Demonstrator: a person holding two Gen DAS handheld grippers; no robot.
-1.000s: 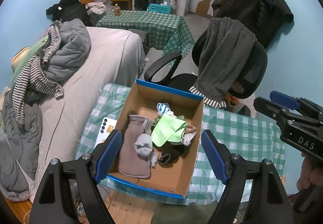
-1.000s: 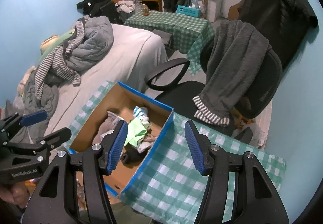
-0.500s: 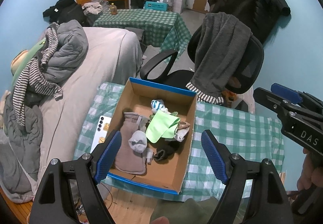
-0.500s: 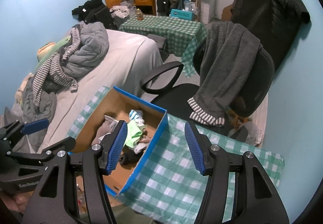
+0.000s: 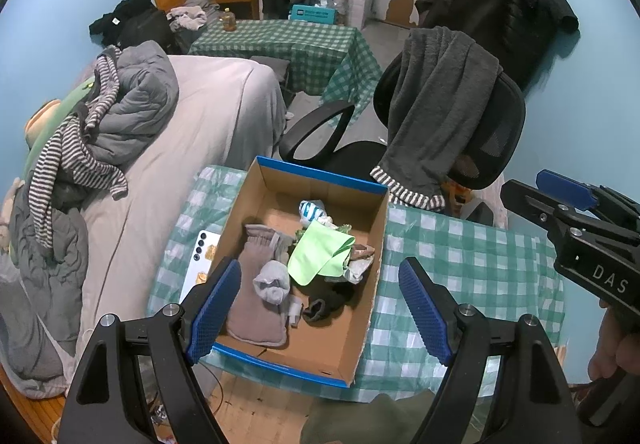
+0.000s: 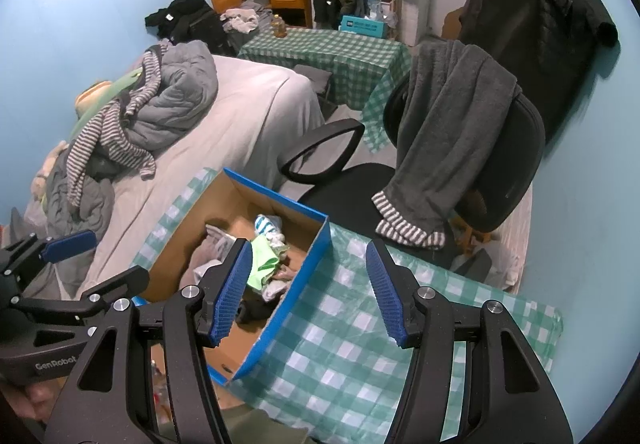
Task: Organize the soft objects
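An open cardboard box (image 5: 356,203) with a blue rim stands on the green checked table (image 5: 472,264). In it lie a grey-brown mitten (image 5: 256,284), a light grey sock (image 5: 274,282), a light green cloth (image 5: 318,252), a blue-white striped sock (image 5: 310,209) and a black sock (image 5: 324,304). My left gripper (image 5: 320,300) is open and empty, high above the box's near side. My right gripper (image 6: 308,288) is open and empty, above the box's right wall (image 6: 294,284) and the table (image 6: 360,344). The green cloth (image 6: 262,258) shows there too.
A white phone (image 5: 200,260) lies on the table left of the box. An office chair (image 5: 492,139) draped with a grey blanket (image 5: 436,103) stands behind the table. A bed (image 5: 208,115) with piled clothes (image 5: 100,123) is at the left. A second checked table (image 5: 296,39) stands farther back.
Both grippers have pulled back and up from the box, so the box and table look smaller and farther. The jaws stay open. The box contents have not moved.
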